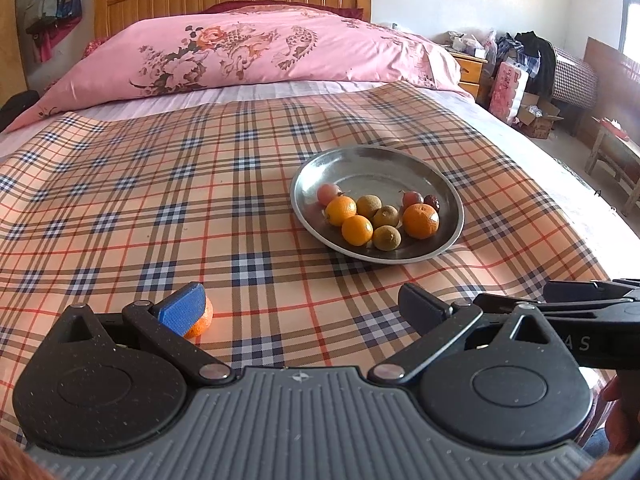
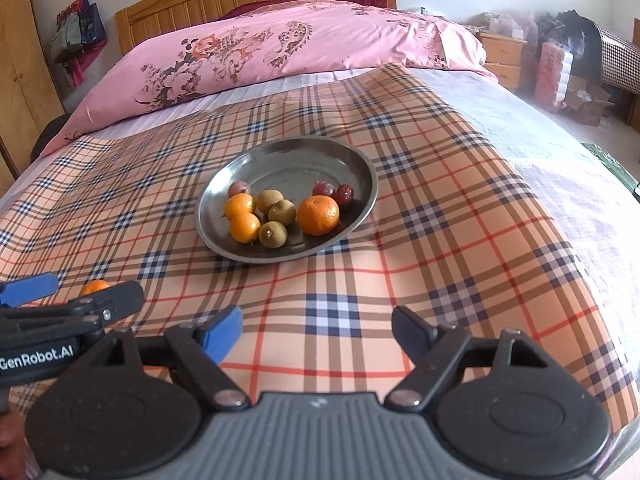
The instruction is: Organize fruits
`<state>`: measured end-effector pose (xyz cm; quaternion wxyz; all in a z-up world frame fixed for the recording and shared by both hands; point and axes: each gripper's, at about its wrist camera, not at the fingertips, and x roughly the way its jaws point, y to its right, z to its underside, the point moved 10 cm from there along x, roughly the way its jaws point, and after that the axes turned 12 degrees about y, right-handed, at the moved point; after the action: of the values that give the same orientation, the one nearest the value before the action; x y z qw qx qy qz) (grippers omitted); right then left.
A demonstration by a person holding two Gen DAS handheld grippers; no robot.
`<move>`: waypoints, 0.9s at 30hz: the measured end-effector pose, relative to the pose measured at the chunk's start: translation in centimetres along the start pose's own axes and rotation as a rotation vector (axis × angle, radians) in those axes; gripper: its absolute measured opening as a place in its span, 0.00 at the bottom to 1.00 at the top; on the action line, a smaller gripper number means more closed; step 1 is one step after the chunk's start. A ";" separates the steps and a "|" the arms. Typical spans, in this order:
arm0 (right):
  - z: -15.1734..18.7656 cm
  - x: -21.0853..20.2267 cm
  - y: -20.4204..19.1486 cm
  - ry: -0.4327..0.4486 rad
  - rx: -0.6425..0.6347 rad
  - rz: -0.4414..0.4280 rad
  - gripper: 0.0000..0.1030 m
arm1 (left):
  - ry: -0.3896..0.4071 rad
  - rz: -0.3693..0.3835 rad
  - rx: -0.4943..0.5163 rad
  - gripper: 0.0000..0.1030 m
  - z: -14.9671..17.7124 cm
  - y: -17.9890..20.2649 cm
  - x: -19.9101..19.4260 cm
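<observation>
My left gripper hangs with its jaws spread wide and nothing between them; a small orange mandarin lies on the plaid cloth just beyond my blue left pad, partly hidden behind it, and whether the pad touches it I cannot tell. My right gripper is also wide and empty, its jaws parted over bare cloth. Further out on the bed sits the round shallow metal plate, holding two small oranges, one larger orange, three greenish-brown round fruits, two reddish grapes and a dark red date, all gathered toward its near side. I judge the job nearly done: only that stray mandarin is left outside the plate, as far as I can see. The mandarin is roundish, so it shows no clear long axis; too much is covered to say where its stem points
</observation>
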<state>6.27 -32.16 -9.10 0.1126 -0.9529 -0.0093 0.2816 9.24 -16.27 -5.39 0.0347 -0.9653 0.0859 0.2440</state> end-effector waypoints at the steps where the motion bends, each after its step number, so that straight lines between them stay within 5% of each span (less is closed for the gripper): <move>1: 0.0 0.0 0.0 -0.001 0.000 -0.001 0.79 | 0.000 0.000 0.001 1.00 0.0 0.0 0.0; 27: 0.7 0.8 0.2 -0.030 0.006 0.001 0.81 | -0.017 0.011 -0.002 1.00 0.3 0.1 0.3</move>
<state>6.54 -32.12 -10.16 0.1151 -0.9482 -0.0095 0.2959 9.32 -16.35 -5.84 0.0331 -0.9628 0.0906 0.2523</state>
